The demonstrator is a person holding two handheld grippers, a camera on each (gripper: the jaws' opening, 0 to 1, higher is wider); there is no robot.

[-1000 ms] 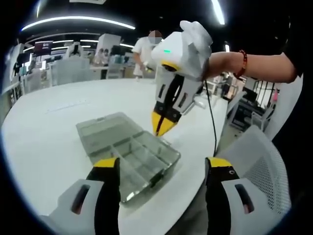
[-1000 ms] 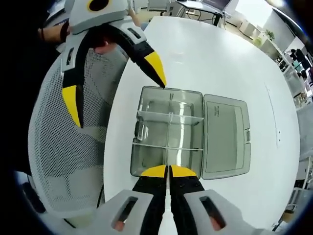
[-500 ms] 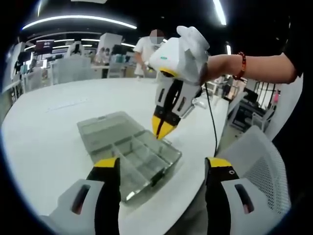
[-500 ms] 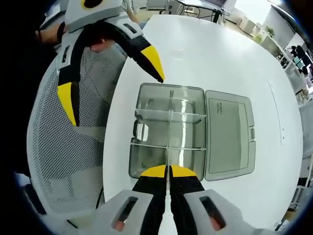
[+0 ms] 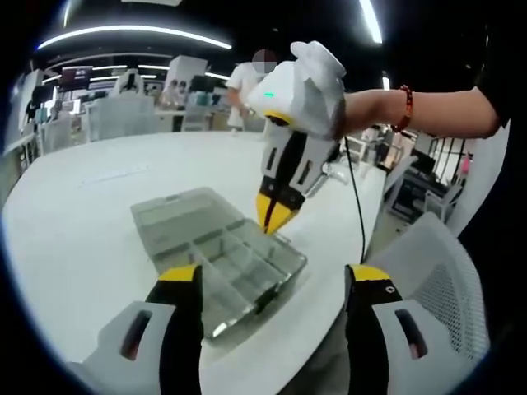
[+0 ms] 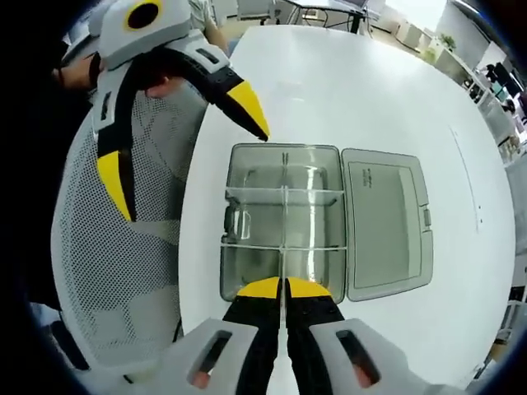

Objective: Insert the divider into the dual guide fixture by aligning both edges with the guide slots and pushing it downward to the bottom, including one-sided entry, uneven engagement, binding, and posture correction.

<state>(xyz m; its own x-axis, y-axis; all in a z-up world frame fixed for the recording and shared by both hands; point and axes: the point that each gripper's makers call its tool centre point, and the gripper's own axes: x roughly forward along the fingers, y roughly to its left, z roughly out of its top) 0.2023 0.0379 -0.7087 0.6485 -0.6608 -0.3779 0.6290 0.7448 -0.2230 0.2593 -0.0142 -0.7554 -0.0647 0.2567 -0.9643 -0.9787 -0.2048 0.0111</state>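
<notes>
Clear compartment box point(image 6: 284, 222) lies open on the white bench point(image 6: 346, 90), lid point(image 6: 384, 220) folded flat beside it. Right gripper point(image 6: 282, 287): jaws pressed together on a thin clear divider point(image 6: 282, 247), which runs edge-on from the yellow tips out over the box's near wall, along the centre partition. Seating depth cannot be told. Left gripper point(image 5: 273, 276): jaws spread wide, holding nothing, box near corner between and beyond them. In the right gripper view, one yellow tip sits at the box's far-left corner, the other over a mesh chair point(image 6: 123, 271).
</notes>
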